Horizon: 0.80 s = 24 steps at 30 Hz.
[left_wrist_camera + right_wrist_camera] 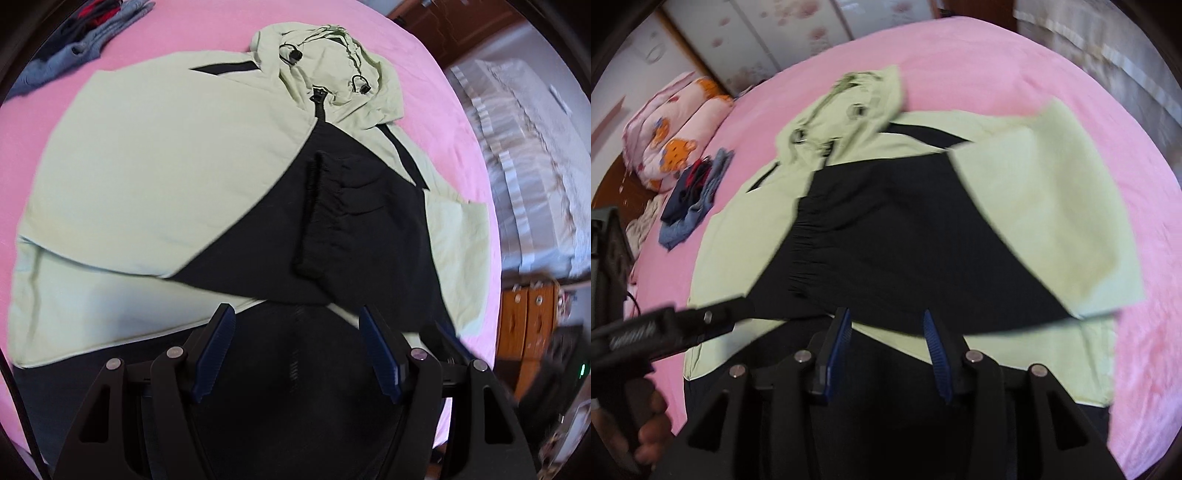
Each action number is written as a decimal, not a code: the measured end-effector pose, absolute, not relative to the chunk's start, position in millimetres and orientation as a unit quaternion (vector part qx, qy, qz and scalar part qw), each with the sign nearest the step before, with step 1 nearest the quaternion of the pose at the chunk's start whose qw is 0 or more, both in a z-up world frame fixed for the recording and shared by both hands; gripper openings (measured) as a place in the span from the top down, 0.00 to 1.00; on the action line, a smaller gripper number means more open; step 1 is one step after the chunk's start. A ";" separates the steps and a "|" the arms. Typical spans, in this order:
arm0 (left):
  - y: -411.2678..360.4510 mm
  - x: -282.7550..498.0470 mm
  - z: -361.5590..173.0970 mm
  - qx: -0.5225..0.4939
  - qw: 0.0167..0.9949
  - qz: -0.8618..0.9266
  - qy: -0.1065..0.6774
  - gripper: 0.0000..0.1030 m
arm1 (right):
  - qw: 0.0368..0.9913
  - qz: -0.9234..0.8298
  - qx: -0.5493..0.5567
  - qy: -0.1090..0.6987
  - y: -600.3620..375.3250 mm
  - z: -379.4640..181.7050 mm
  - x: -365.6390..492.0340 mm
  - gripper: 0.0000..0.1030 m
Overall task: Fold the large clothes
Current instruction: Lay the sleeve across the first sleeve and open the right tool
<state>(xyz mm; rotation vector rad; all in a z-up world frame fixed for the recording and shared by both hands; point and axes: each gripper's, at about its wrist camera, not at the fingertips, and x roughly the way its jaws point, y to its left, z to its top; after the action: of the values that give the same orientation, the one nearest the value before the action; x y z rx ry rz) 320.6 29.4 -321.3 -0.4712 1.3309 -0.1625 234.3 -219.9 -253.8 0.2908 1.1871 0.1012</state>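
The left gripper [297, 350] stood with its jaws spread wide and nothing between them, poised low over the black hem of the jacket [155, 177]; the right gripper [886, 350] likewise had its jaws apart and held nothing, over the same dark lower edge. Directly ahead of both lay the jacket itself, a pale green and black hooded garment spread front up on the pink bed [436, 110], its hem nearest the grippers and its hood [328, 70] farthest off, bunched with its drawcords showing. A black sleeve [325, 214] with a gathered cuff lay across the chest just beyond the fingertips, and a green panel was turned in over the body on each side, left of the left gripper and right of the right one. Judging from that, the sleeves and sides had been brought inward, so the task seemed roughly midway: the lengthwise fold, hem up toward the hood, looked yet to be done, along with tucking the hood. In the right wrist view the left gripper showed at the left edge, carried by a hand [646, 428]. Farther away to the left, a heap of grey-blue and red clothes [694, 199] rested on the bed, with patterned pillows [676, 136] beyond it.
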 end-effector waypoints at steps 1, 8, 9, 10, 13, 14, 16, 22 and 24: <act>24.3 323.0 -324.2 -0.223 0.760 -0.067 0.607 0.34 | 0.814 0.043 0.142 0.561 -232.8 -254.9 231.2 0.60; -0.2 332.5 -342.6 -0.262 0.764 -0.018 0.590 0.34 | 0.799 0.034 0.151 0.582 -297.6 -262.9 219.3 0.60; -5.3 334.6 -345.8 -0.263 0.765 -0.010 0.588 0.35 | 0.797 0.034 0.152 0.584 -304.6 -263.4 218.4 0.60; -8.7 337.0 -348.9 -0.261 0.767 -0.001 0.587 0.37 | 0.795 0.034 0.153 0.587 -310.9 -263.9 217.4 0.60; -12.7 341.2 -356.9 -0.258 0.766 0.028 0.589 0.51 | 0.792 0.036 0.151 0.590 -330.2 -263.6 213.2 0.60; -14.5 342.5 -360.3 -0.260 0.764 0.039 0.589 0.53 | 0.793 0.036 0.146 0.590 -336.0 -263.6 211.4 0.60; -17.9 343.8 -364.9 -0.266 0.763 0.055 0.586 0.59 | 0.794 0.037 0.134 0.592 -345.8 -265.4 208.5 0.60; -38.5 352.4 -365.2 -0.229 0.776 0.075 0.583 0.87 | 0.785 0.029 0.123 0.606 -370.3 -277.8 207.0 0.60; -43.5 354.3 -360.1 -0.229 0.782 0.079 0.574 0.90 | 0.783 0.025 0.123 0.609 -375.9 -281.2 208.0 0.60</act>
<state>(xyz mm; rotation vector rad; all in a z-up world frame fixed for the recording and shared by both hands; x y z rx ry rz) 354.3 -43.5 -360.1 -0.4936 1.2390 0.1697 208.0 -375.9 -281.2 0.2645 1.3149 0.0535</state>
